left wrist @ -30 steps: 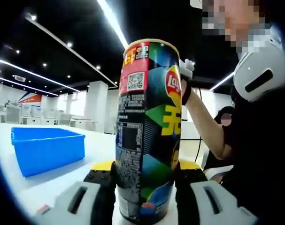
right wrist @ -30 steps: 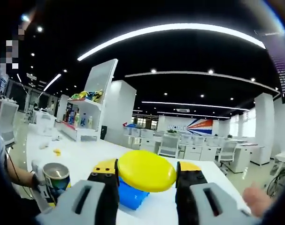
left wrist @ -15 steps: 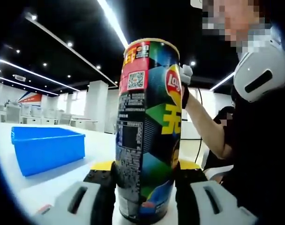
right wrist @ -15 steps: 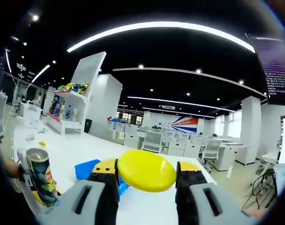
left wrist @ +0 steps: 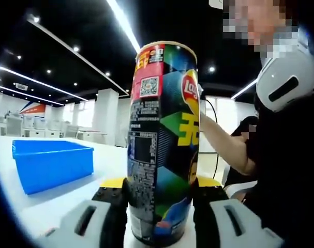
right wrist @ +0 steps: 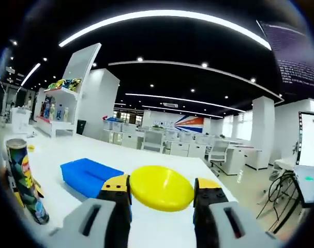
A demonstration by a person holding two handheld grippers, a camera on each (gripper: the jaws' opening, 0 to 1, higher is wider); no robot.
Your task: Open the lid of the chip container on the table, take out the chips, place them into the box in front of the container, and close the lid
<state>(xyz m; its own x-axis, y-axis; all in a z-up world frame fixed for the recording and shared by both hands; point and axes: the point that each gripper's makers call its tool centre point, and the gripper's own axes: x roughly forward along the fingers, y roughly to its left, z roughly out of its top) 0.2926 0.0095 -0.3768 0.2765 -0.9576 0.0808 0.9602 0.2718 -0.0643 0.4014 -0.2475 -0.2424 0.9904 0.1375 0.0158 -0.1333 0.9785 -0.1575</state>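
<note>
The chip container (left wrist: 162,144) is stood upright on the white table (left wrist: 38,204) and is clamped low on its body between the 2 jaws of the left gripper (left wrist: 160,217). Its mouth is uncovered at the top, its rim seen edge-on. In the right gripper view the same container (right wrist: 23,178) is seen small at the left edge of the table, with the blue box (right wrist: 89,175) just beyond it and to its right. The yellow lid (right wrist: 162,187) is held flat between the jaws of the right gripper (right wrist: 162,199), pinched at 2 opposite points of its rim, well away from the container. The tube is judged to be light, thin-walled cardboard with a glossy, rather slippery wrap, so a firm but not crushing hold low on the body suits it; a squeeze near the open mouth would be likely to dent it. The lid is judged thin and flexible, best kept by its rim. The chips, not visible inside, are expected to be brittle, so a gentle tilt over the box is called for.
</note>
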